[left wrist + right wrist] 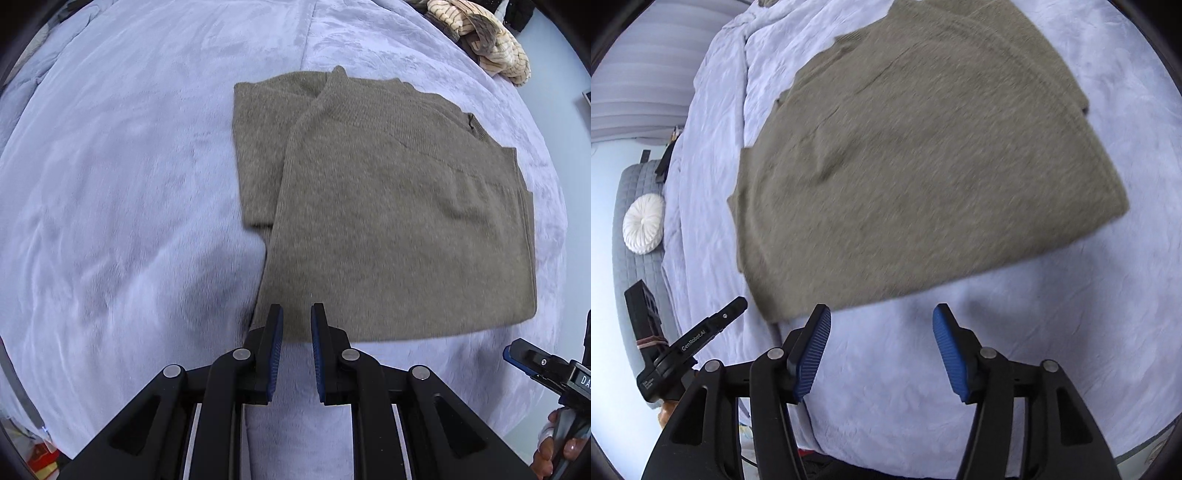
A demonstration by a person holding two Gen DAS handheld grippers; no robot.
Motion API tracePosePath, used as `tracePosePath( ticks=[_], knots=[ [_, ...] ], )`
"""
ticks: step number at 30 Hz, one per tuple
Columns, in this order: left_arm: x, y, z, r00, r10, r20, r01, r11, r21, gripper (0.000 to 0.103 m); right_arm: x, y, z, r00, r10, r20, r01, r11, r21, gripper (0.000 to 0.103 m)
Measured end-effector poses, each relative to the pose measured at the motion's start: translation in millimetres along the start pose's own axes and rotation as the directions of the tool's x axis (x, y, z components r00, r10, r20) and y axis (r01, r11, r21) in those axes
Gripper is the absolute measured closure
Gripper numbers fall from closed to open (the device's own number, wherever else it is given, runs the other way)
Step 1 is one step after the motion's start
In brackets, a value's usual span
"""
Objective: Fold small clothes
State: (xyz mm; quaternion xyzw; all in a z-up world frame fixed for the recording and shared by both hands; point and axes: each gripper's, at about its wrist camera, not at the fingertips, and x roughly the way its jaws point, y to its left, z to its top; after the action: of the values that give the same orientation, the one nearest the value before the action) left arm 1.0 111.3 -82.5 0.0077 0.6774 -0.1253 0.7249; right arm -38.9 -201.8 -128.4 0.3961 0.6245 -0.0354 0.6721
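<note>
An olive-brown knit sweater (388,206) lies partly folded and flat on a pale lavender plush bed cover (122,192). It also shows in the right wrist view (923,158). My left gripper (296,314) hovers at the sweater's near hem, its jaws a narrow gap apart with nothing between them. My right gripper (881,314) is wide open and empty, just short of the sweater's near edge. The right gripper shows at the left view's right edge (517,352). The left gripper shows at the lower left of the right view (733,308).
A cream striped garment pile (484,40) lies at the bed's far right corner. A white round cushion (642,229) rests on a grey quilted seat (628,280) beside the bed. The bed cover (960,369) stretches around the sweater.
</note>
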Motion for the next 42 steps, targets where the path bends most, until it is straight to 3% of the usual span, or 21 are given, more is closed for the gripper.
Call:
tracePosePath(
  ticks=[1,3,4,12,15,18,22,29,34,42],
  knots=[
    [-0.5,-0.6,-3.2,1.0,0.005,-0.004,-0.005,1.0,0.002,0.082,2.1,4.5,-3.4,1.0,0.0,-0.005,0.0,1.0,-0.005,0.041],
    [-3.2,0.6,-9.1,1.0,0.018,-0.003,-0.018,1.0,0.003,0.009,4.9,12.5,-11.0,1.0,-0.005,-0.013,0.005,1.0,-0.016,0.041],
    [-9.5,2.2,-13.2,0.999,0.027,0.034,-0.027,1.0,-0.002,0.003,7.6,17.1,-13.5,1.0,-0.006,-0.018,0.005,1.0,-0.022,0.041],
    [-19.6,10.4,-25.4,0.999,0.019,0.051,-0.02,1.0,0.022,0.002,12.3,43.1,-27.9,0.999,-0.022,-0.029,0.02,0.997,-0.073,0.04],
    [-22.2,12.1,-26.9,0.998,0.014,0.065,-0.015,1.0,0.014,0.002,10.6,50.5,-32.2,0.999,-0.035,-0.022,0.033,0.995,-0.089,0.023],
    [-23.8,14.2,-30.1,0.997,0.02,0.074,-0.021,1.0,0.005,0.002,7.9,57.3,-35.8,0.998,-0.065,0.006,0.065,0.991,-0.116,0.016],
    [-26.0,18.2,-33.9,0.996,0.016,0.082,-0.017,1.0,0.005,0.002,4.9,71.3,-42.1,0.994,-0.091,0.059,0.1,0.978,-0.181,0.014],
    [-24.1,30.3,-38.3,0.998,0.008,0.066,-0.008,1.0,-0.003,0.002,14.7,85.9,-55.5,0.995,-0.091,0.05,0.1,0.968,-0.229,0.014],
    [-20.4,39.8,-40.5,0.999,-0.021,0.037,0.021,1.0,-0.004,0.002,21.8,88.7,-63.0,0.998,-0.067,0.023,0.07,0.976,-0.207,0.014],
    [-33.9,46.8,-16.6,0.996,-0.012,0.094,0.012,1.0,0.001,0.002,30.1,86.3,-61.6,1.0,-0.024,0.014,0.026,0.99,-0.136,0.014]
  ],
)
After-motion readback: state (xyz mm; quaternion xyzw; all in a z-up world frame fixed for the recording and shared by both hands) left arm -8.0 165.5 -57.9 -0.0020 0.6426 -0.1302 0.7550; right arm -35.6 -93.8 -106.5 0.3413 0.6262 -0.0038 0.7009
